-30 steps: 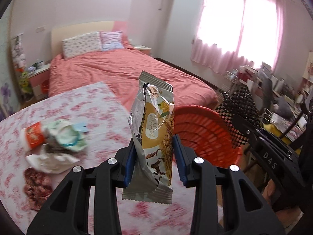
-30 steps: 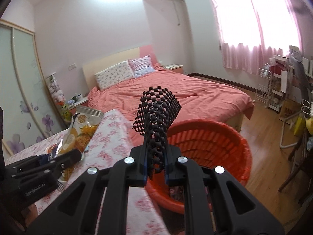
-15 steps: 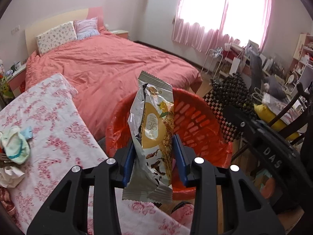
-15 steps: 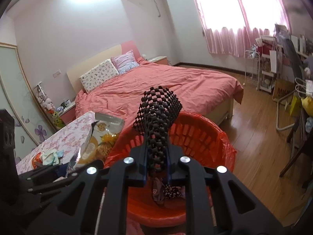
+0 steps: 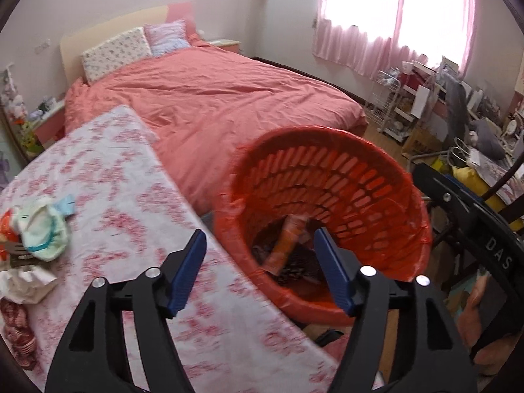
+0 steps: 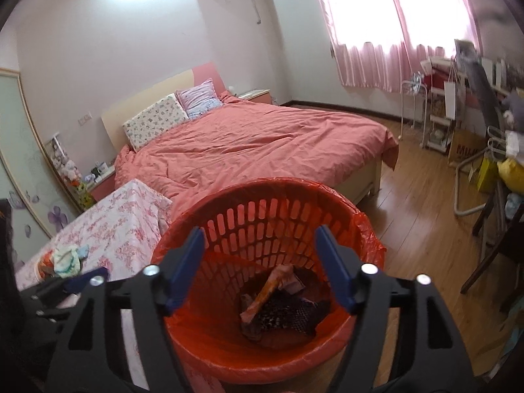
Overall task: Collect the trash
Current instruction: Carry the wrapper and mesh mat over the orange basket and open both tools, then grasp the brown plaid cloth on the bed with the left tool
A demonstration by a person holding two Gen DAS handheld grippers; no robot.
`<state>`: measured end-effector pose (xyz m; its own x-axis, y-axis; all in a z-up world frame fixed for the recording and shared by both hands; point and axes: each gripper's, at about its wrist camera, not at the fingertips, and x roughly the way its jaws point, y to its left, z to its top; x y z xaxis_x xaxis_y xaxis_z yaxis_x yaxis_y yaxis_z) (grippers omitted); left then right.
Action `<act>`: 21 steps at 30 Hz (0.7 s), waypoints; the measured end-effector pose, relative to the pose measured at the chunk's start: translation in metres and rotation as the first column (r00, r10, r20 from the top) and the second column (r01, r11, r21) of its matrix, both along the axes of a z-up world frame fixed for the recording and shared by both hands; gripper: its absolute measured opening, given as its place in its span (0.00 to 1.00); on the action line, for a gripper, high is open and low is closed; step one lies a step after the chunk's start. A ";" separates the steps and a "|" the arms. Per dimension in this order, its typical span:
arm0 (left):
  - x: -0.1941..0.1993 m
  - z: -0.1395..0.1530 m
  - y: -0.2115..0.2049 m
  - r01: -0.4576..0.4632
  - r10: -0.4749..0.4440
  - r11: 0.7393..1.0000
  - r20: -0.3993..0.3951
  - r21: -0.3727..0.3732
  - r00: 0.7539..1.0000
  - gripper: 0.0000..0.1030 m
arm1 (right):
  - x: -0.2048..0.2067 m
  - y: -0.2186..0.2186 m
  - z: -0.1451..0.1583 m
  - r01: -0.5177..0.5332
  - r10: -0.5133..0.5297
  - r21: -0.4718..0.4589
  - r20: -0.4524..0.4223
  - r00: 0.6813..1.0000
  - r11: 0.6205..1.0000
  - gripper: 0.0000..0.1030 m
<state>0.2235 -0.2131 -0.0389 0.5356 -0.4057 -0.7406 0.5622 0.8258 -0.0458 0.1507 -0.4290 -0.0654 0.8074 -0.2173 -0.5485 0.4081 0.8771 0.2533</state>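
Now both grippers hung over the orange laundry basket [image 6: 262, 196], the left gripper [image 5: 260, 270] and right gripper [image 6: 260, 267] each with jaws just opened wide and nothing between them. Down in the basket lay the snack wrapper [image 6: 267, 290] and the black mesh piece [image 6: 288, 314], while more trash [image 5: 36, 239] sat heaped on the floral tablecloth [image 5: 124, 196].

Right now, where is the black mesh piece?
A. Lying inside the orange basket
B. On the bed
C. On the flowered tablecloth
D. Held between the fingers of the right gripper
A. The black mesh piece lies at the bottom of the orange basket beside a snack wrapper; the right gripper has just opened its jaws and nothing is between them.
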 end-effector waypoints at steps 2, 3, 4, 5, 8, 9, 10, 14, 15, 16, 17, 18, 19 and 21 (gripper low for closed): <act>0.000 0.002 0.014 -0.027 0.027 1.000 0.023 0.010 0.999 0.69 | -0.001 0.011 0.003 -0.011 0.011 -0.039 -0.006 1.000 0.999 0.76; -0.002 0.004 0.025 -0.048 0.047 0.999 0.034 0.014 0.998 0.69 | -0.001 0.017 0.005 -0.014 0.014 -0.059 -0.008 1.000 0.998 0.80; -0.003 0.005 0.032 -0.064 0.063 0.998 0.040 0.017 0.997 0.70 | -0.001 0.019 0.007 -0.018 0.018 -0.071 -0.008 1.000 0.997 0.82; -0.003 0.006 0.038 -0.079 0.078 0.997 0.046 0.021 0.996 0.70 | -0.001 0.027 0.009 -0.027 0.026 -0.089 -0.010 1.000 0.996 0.84; -0.005 0.009 0.066 -0.143 0.141 0.989 0.066 0.030 0.988 0.72 | -0.001 0.043 0.014 -0.053 0.052 -0.120 -0.016 0.999 0.991 0.91; -0.006 0.010 0.077 -0.163 0.161 0.986 0.069 0.025 0.985 0.73 | 0.000 0.051 0.015 -0.064 0.062 -0.135 -0.020 0.998 0.989 0.93; -0.007 0.011 0.089 -0.186 0.184 0.982 0.071 0.022 0.980 0.73 | 0.000 0.059 0.017 -0.074 0.071 -0.153 -0.024 0.997 0.986 0.96; -0.013 0.015 0.136 -0.286 0.282 0.958 0.102 0.030 0.954 0.74 | 0.007 0.097 0.021 -0.120 0.111 -0.217 -0.053 0.992 0.969 0.96; -0.014 0.015 0.150 -0.317 0.311 0.948 0.112 0.038 0.944 0.76 | 0.009 0.106 0.021 -0.138 0.127 -0.223 -0.063 0.990 0.965 0.96; -0.014 0.014 0.164 -0.347 0.340 0.937 0.119 0.043 0.933 0.79 | 0.012 0.114 0.020 -0.157 0.144 -0.224 -0.073 0.987 0.962 0.96; -0.014 0.013 0.177 -0.373 0.365 0.927 0.125 0.045 0.923 0.79 | 0.015 0.125 0.018 -0.178 0.163 -0.219 -0.086 0.983 0.959 0.96; -0.014 0.011 0.191 -0.404 0.395 0.913 0.130 0.051 0.909 0.79 | 0.017 0.131 0.016 -0.192 0.176 -0.214 -0.093 0.980 0.958 0.96; -0.014 0.009 0.205 -0.436 0.425 0.898 0.136 0.059 0.895 0.79 | 0.019 0.141 0.014 -0.213 0.196 -0.202 -0.100 0.975 0.956 0.96; -0.012 0.004 0.230 -0.484 0.473 0.872 0.135 0.069 0.871 0.79 | 0.024 0.158 0.009 -0.244 0.226 -0.186 -0.113 0.968 0.952 0.96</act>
